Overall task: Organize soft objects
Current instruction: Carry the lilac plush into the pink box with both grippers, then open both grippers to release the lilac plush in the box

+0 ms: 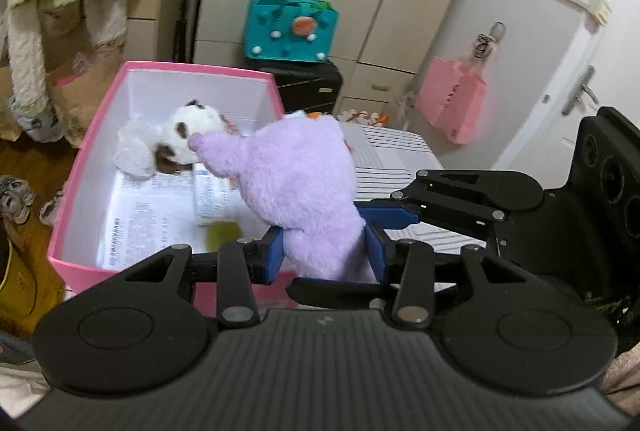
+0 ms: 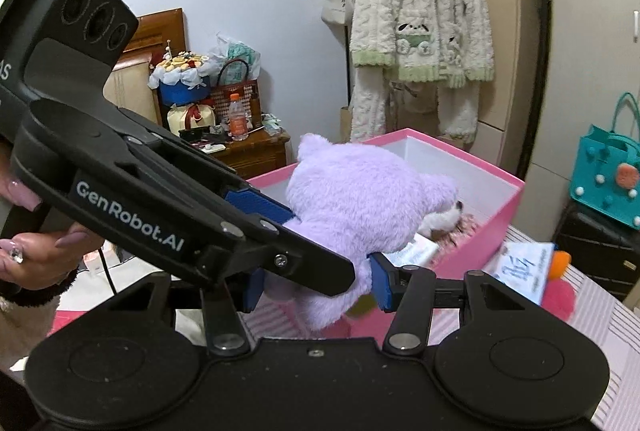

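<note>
Both tools gripped 1 purple plush toy: the left tool had its 2 blue pads pressed into the toy's lower end, and the right tool was likewise clamped on the plush from its own side, the fur bulging between its blue pads. In the left wrist view the right tool's arm came in from the right, its blue fingertip touching the toy's flank. In the right wrist view the left tool crossed the frame from the upper left, and a person's hand with long painted nails held its handle. The toy hung at the near edge of a pink box, its upper part leaning over the open top. Inside the box lay a white and brown plush on printed paper sheets, toward the far left corner. The box stood on a striped surface; whether that was a bed or a bench could not be told. Just right of the box lay an orange and pink soft item, partly hidden by a card. Farther off, a teal bag sat on a dark case, a pink bag hung on a cupboard, and a fluffy cream jacket hung behind the box.
</note>
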`<move>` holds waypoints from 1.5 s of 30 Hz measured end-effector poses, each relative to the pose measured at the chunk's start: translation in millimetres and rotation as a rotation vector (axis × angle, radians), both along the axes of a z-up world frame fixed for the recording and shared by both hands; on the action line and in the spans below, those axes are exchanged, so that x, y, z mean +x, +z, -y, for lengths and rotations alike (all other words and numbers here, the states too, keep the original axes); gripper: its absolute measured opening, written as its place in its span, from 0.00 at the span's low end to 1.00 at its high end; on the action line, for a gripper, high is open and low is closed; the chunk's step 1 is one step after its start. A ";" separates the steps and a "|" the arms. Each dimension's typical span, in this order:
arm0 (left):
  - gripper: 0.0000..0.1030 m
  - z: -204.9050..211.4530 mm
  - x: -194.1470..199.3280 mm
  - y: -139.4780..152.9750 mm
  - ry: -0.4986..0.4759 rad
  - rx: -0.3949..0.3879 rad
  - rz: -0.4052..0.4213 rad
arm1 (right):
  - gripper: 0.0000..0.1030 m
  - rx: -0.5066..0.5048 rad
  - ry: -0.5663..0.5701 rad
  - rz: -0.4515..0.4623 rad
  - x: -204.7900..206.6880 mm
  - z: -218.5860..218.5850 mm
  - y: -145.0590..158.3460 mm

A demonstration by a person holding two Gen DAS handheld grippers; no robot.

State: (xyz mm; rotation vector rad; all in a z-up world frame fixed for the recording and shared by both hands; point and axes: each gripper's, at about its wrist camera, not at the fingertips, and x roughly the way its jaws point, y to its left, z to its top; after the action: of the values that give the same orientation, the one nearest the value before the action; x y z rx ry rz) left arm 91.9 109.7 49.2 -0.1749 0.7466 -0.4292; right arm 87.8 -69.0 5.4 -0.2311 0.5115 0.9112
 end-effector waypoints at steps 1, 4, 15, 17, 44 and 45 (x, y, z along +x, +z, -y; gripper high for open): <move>0.40 -5.0 4.5 -0.1 0.008 0.003 -0.005 | 0.56 -0.005 0.006 0.001 4.8 -4.7 -0.1; 0.40 -15.8 19.5 0.1 0.037 0.019 -0.021 | 0.56 -0.012 0.021 -0.012 22.6 -21.3 -0.9; 0.40 -56.5 88.2 -23.3 0.125 0.028 -0.201 | 0.56 -0.055 0.092 -0.209 96.6 -65.4 -22.7; 0.40 -61.2 98.3 -30.1 0.134 0.025 -0.237 | 0.56 -0.077 0.102 -0.230 103.4 -73.3 -26.8; 0.56 -57.7 88.6 -9.5 0.155 0.183 -0.204 | 0.69 -0.147 0.095 -0.222 107.1 -52.5 -24.4; 0.56 -55.9 84.1 -7.0 0.151 0.188 -0.200 | 0.69 -0.133 0.093 -0.220 103.4 -45.5 -19.1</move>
State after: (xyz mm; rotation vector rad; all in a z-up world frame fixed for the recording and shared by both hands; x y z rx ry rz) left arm 176.0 165.5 42.2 -0.0968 0.9582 -0.1976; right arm 191.2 -23.5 -13.6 -0.2789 0.7714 1.0005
